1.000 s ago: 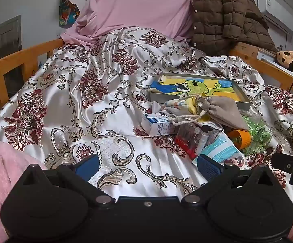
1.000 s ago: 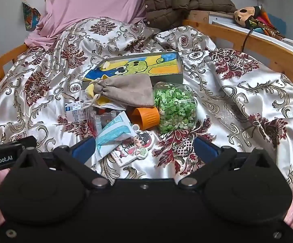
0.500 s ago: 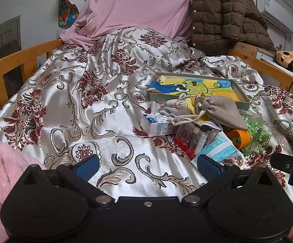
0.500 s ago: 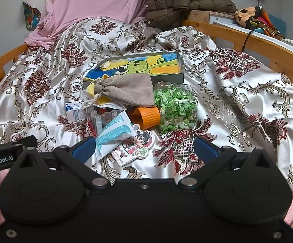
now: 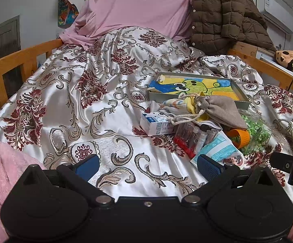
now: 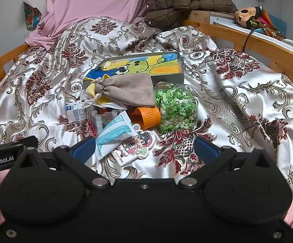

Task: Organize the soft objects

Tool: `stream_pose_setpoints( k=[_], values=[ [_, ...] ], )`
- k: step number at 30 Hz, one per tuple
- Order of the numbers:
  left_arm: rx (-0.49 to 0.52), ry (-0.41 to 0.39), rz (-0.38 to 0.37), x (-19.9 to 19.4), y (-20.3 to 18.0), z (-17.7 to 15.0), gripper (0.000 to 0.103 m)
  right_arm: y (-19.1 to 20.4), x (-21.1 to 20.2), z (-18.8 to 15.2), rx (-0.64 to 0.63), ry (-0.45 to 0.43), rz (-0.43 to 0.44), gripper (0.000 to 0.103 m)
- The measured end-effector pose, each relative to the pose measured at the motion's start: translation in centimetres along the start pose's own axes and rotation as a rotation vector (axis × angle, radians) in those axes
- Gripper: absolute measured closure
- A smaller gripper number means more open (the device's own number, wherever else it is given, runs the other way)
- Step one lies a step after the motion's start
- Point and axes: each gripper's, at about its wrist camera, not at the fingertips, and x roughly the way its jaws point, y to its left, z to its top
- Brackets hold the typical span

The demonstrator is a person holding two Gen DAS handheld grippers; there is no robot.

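A: What are the two claws doing?

B: Both are hanging low over the near edge of the satin bedspread (image 5: 106, 93). The left gripper (image 5: 146, 165) is spread wide, released, with nothing between its blue pads. The right gripper (image 6: 144, 148) is standing just as wide and gripping nothing — a cartoon charm (image 6: 135, 146) and a teal-and-white packet (image 6: 114, 131) are lying on the spread just beyond its gap.

A: And the soft things?

B: They are sitting in the pile a little farther out, right of centre in the left view. A grey drawstring pouch (image 6: 126, 90) is lying on top, its cord trailing to the left, with a yellow cloth (image 6: 97, 95) peeking out beneath it.

A: What is crowding it?

B: A small white carton (image 5: 156, 122) is lying to its left, clear tubes (image 5: 191, 135) are lying in front, and an orange-capped jar of green bits (image 6: 174, 107) is resting on its side, touching the pouch's right end.

A: Farther still?

B: An open box with a green cartoon picture (image 6: 138, 65) is sitting just behind the pile — beyond it a pink sheet (image 5: 138, 6) and a brown quilted jacket (image 5: 223, 18) are leaning at the far end.
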Motion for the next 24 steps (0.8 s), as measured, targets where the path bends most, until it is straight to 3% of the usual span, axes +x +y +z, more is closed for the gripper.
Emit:
stream_pose_setpoints(
  k=[24],
  values=[
    [-0.001,0.004,0.000,0.20,-0.08,-0.25,0.001,0.12,-0.01,-0.06,-0.002,0.003,-0.001,0.001]
  ],
)
